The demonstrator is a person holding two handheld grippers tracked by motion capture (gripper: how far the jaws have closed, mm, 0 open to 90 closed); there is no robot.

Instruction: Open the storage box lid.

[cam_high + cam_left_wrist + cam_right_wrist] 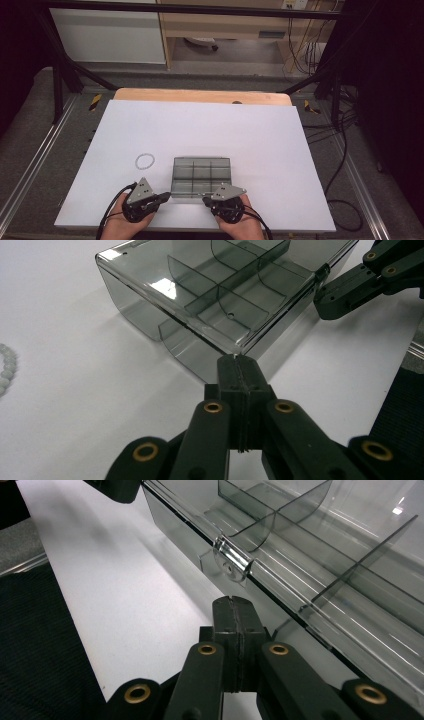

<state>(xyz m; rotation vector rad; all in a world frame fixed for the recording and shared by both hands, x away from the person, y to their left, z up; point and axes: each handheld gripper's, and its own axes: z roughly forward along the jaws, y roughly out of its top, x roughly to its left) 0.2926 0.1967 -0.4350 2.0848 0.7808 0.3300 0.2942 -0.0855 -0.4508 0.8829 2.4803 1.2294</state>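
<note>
A smoky clear plastic box (201,176) with inner dividers lies on the white table near the front edge. My left gripper (166,196) is shut with nothing between its jaws, and its tip (238,361) sits right at the box's (200,295) near left corner. My right gripper (205,201) is shut and empty too. Its tip (232,602) rests just short of the box's front wall, below a small clear clasp (232,561). A ring of pale beads (145,160) lies on the table left of the box, and those beads (5,367) reach the left gripper view's left edge.
The white table top (210,130) stretches wide behind and beside the box. Its front edge runs just under my hands. Black frame bars, cables and a wooden cabinet stand beyond the far edge. The right gripper (370,275) shows across the box's front in the left gripper view.
</note>
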